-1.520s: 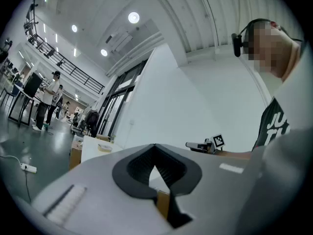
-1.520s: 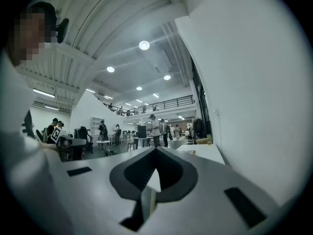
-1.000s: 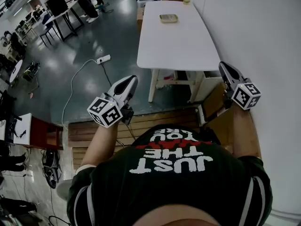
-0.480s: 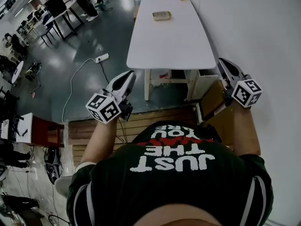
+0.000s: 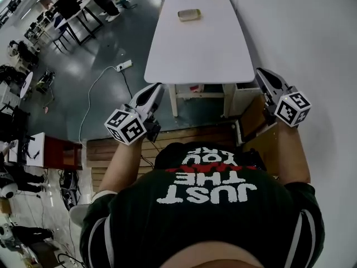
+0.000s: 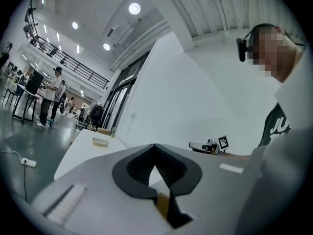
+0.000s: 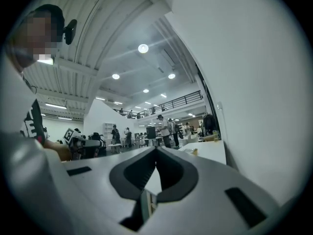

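Left hand-held gripper [image 5: 155,88]: clenched on nothing, held short of the table [image 5: 206,49].
Right hand-held gripper [image 5: 261,73]: closed too, empty.
Dish [image 5: 189,14]: at the table's far end; probably light and stiff, so grip its rim.

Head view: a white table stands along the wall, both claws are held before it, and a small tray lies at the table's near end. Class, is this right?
Wrong in one detail: the small tray lies near the far end of the white table, away from the left claw and right claw, as the head view shows. The rest holds.
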`<state>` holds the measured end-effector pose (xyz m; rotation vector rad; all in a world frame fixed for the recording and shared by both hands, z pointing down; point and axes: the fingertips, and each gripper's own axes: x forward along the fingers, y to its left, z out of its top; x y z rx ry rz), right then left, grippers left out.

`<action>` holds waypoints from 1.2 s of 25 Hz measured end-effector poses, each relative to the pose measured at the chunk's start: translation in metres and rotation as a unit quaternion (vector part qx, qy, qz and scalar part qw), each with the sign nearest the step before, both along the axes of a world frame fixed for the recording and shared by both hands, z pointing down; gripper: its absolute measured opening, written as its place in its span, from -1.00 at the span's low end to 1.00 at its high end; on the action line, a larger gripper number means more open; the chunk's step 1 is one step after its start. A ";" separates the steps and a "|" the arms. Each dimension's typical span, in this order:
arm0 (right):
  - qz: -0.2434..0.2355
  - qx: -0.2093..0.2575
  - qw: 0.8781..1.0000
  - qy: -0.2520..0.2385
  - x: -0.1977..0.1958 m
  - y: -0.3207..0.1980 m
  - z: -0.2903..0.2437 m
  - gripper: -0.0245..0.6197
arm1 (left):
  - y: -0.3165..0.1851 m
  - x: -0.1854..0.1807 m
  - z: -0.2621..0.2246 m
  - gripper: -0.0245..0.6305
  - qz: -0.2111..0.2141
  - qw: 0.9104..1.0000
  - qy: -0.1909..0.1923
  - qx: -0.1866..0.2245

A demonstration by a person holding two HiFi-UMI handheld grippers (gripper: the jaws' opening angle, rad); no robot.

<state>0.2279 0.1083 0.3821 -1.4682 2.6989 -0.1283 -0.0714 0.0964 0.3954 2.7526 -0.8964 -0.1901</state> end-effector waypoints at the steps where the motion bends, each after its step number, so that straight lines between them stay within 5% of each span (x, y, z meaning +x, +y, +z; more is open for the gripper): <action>1: -0.003 -0.002 1.000 -0.001 -0.002 -0.007 0.003 -0.90 | -0.008 -0.001 0.001 -0.91 -0.001 1.000 -0.001 -0.001; 8: -0.001 -0.013 1.000 0.001 -0.010 -0.073 0.017 -0.90 | -0.089 -0.002 0.016 -0.91 0.015 1.000 0.005 -0.010; 20: 0.008 -0.013 1.000 0.014 -0.077 -0.281 -0.037 -0.90 | -0.303 -0.036 -0.008 -0.91 0.063 0.998 0.001 -0.023; 30: 0.031 -0.021 0.999 0.024 -0.072 -0.354 -0.060 -0.90 | -0.390 -0.033 -0.020 -0.91 0.080 0.996 -0.023 -0.035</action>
